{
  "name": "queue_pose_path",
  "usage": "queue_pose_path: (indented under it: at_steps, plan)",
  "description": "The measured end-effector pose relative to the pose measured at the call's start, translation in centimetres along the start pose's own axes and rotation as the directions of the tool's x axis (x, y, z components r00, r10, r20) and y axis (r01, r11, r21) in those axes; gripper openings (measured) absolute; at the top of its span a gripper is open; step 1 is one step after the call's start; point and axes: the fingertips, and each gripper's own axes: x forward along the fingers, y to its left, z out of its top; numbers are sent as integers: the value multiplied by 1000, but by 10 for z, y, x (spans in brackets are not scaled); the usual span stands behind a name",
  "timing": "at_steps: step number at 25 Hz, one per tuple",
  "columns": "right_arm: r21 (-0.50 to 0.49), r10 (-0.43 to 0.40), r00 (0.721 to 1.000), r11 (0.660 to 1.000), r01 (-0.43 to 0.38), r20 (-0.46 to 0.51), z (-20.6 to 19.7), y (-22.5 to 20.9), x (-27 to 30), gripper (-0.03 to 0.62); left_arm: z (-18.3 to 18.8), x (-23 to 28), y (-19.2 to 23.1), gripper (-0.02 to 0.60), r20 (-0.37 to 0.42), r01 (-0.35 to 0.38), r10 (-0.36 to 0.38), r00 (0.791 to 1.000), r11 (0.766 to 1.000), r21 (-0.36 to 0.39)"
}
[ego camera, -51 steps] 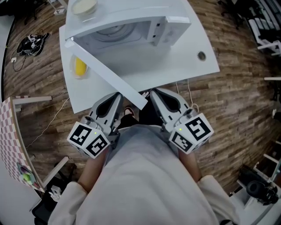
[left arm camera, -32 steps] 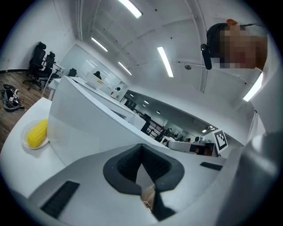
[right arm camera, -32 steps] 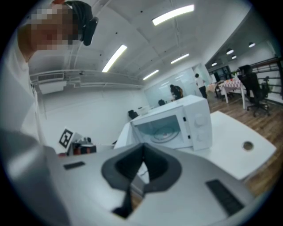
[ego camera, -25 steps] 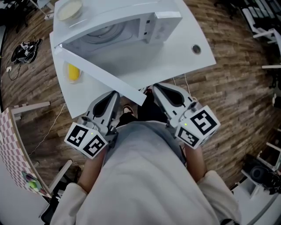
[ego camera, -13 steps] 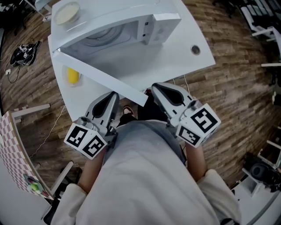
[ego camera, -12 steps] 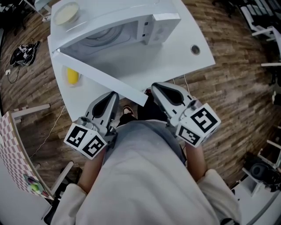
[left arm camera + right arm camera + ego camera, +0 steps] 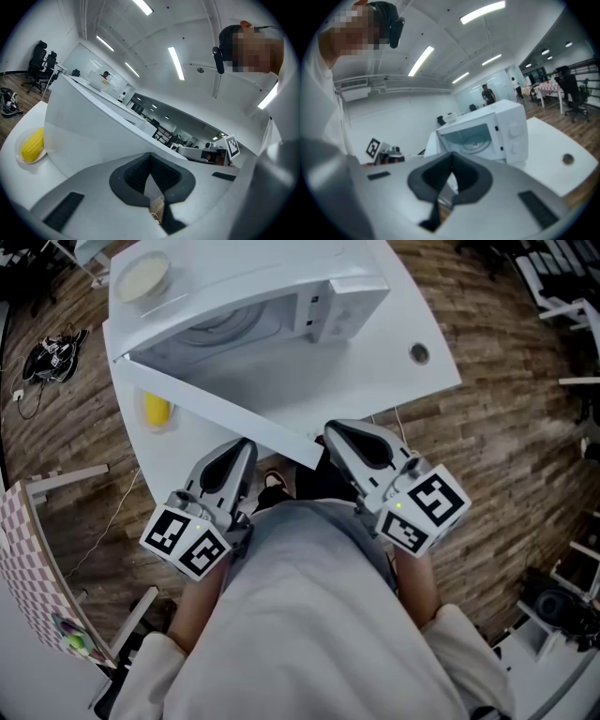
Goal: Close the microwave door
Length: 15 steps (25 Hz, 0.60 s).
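The white microwave stands on the white table, its cavity and turntable showing. Its door hangs wide open, hinged at the left, and its free end reaches the table's front edge between my grippers. My left gripper is shut and empty, just left of the door's free end. My right gripper is shut and empty too, just right of it. In the left gripper view the door fills the space ahead of the left gripper. The right gripper view shows the microwave beyond the right gripper.
A yellow corn cob on a small plate sits on the table left of the door; the left gripper view shows the cob too. A bowl rests on the microwave's top. A cable hole is at the table's right. Wooden floor surrounds the table.
Nothing has changed hold. The door stays wide open and both grippers keep their places by the table's front edge; only the head view has shifted slightly.
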Motion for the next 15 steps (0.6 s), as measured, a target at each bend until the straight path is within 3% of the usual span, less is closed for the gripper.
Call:
queue_pose_path:
  at_steps: [15]
  plan:
    - [9,-22,1000,1000,22,-1,8,-18,3,18,5,15,3,17,2,11,-11,1000,1000,-7]
